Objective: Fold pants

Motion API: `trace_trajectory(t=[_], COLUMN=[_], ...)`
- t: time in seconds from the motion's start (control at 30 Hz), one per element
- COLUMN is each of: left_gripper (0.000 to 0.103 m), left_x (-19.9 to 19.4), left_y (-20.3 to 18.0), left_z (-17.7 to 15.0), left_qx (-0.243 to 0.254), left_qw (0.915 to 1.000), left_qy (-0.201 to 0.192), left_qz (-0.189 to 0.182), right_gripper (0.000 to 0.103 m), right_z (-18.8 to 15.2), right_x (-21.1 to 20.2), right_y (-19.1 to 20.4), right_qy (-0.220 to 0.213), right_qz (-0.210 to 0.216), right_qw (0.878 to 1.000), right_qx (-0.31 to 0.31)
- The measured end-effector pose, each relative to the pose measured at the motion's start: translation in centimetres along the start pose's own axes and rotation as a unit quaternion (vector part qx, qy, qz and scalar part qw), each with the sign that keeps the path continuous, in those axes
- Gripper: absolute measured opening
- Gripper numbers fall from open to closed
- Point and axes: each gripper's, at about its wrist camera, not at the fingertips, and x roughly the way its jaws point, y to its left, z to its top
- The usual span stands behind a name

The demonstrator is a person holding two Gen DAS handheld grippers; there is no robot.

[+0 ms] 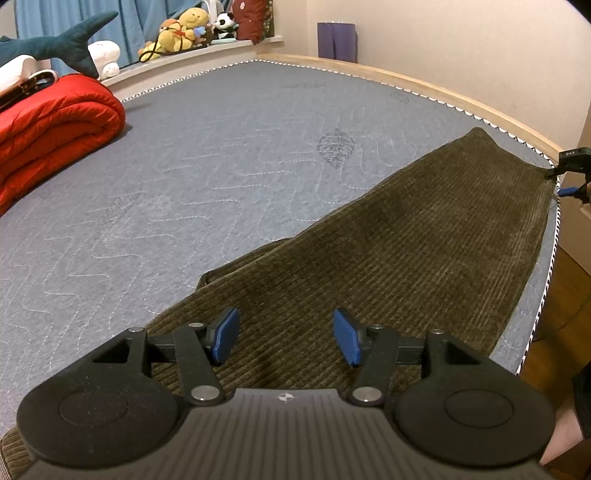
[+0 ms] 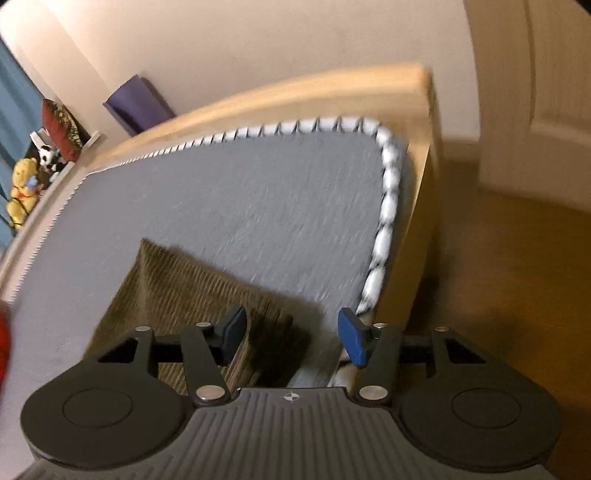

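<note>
Olive-brown corduroy pants (image 1: pixel 424 236) lie flat and lengthwise on the grey quilted mattress (image 1: pixel 184 166), along its right edge. My left gripper (image 1: pixel 284 339) is open and empty, hovering just above the near end of the pants. My right gripper (image 2: pixel 291 336) is open and empty above the far end of the pants (image 2: pixel 177 291), near the mattress corner; it also shows small at the right edge of the left wrist view (image 1: pixel 570 173). The right wrist view is motion-blurred.
A folded red quilt (image 1: pixel 55 122) lies at the mattress's left. Plush toys (image 1: pixel 181 33) and a shark plush (image 1: pixel 62 44) sit on the window ledge. A purple roll (image 1: pixel 337 40) leans on the wall. Wooden bed frame (image 2: pixel 421 122) and floor (image 2: pixel 498 277) at right.
</note>
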Motion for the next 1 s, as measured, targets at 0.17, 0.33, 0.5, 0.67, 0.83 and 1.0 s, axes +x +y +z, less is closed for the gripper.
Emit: trace_trajectory(t=[0.17,0.33,0.5,0.67,0.83,1.0], left_gripper=[0.062,0.062,0.062,0.062,0.062,0.062], left_x=[-0.1,-0.2,-0.3,-0.6,-1.1,-2.2], left_y=[-0.4,-0.1,-0.1,-0.1,0.5,3.4], left_z=[0.0,-0.1,-0.1,-0.1,0.0,0.2], left_qx=[0.005,0.003,0.003,0.003,-0.008,-0.063], left_qw=[1.0,1.0,1.0,1.0,0.9999,0.9974], left_qy=[-0.001,0.0,-0.001,-0.005,-0.013,-0.027], left_qz=[-0.001,0.002,0.002,0.0,0.006,0.024], right_gripper=[0.059,0.045,0.042,0.036,0.023,0.022], right_z=[0.0,0.2,0.0,-0.1,-0.8,-4.5], right_x=[0.9,1.0,1.1,1.4,-0.3,-7.0], right_y=[-0.5,-0.6,0.1,0.5,3.4,13.6], right_qy=[0.02,0.012,0.013,0.015,-0.031,-0.149], right_qz=[0.025,0.025,0.021,0.01,-0.02,0.033], right_qw=[0.999,0.999,1.0,1.0,0.999,0.973], right_qx=[0.022,0.032,0.019,0.019,-0.017,-0.176])
